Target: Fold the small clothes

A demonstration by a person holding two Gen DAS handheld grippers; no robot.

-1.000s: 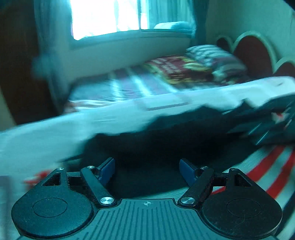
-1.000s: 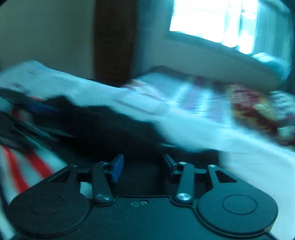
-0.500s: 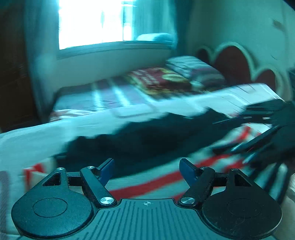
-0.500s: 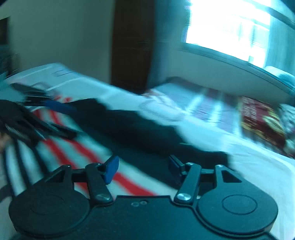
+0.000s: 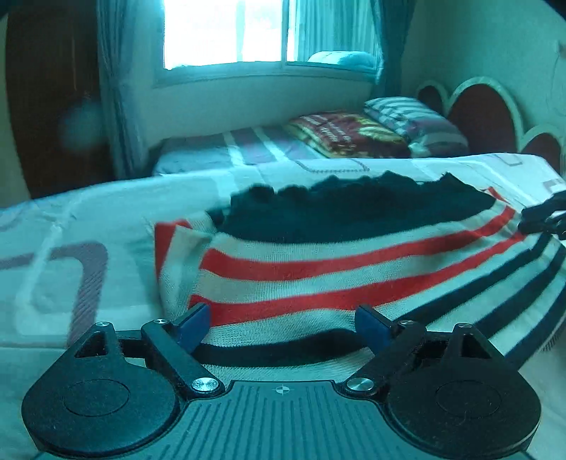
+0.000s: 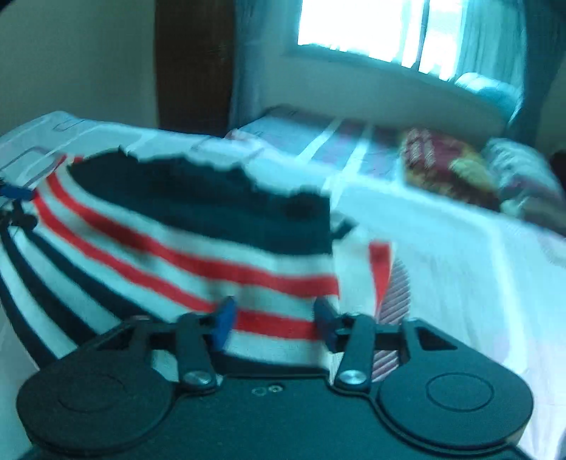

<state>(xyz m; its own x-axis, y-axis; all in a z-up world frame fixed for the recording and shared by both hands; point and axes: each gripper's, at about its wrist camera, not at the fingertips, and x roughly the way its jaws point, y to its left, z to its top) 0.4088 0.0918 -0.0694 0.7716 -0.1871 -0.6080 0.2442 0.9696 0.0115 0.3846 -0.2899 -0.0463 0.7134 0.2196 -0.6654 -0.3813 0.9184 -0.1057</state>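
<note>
Sheet (image 5: 70,212): a pale bedcover with boxy grey-purple outlines is filling the left and lower left of the left wrist view, and the right side of the right wrist view.

Left gripper (image 5: 283,323): it is sitting at the bottom centre of its own view, jaws spread wide and just having opened further; the blue fingertips (image 5: 192,323) are standing apart over the near hem of the garment, with cloth showing between them but neither pad pressing on it.

Striped garment (image 5: 353,269): a small knit piece with a dark navy top band, red and white stripes in the middle and navy stripes toward the lower right is lying spread flat on the sheet across the centre of both views; one sleeve is folding down at its left edge in the left wrist view.

Right gripper (image 6: 274,320): at the bottom centre of its blurred view, its jaws are standing about half apart after just having narrowed; the striped hem is lying between the blue tips, and I cannot tell whether they are pinching it.

Pillows (image 5: 382,131): a red patterned one and a striped one are resting on the farther bed at the upper right, under the bright window (image 5: 226,32).
</note>
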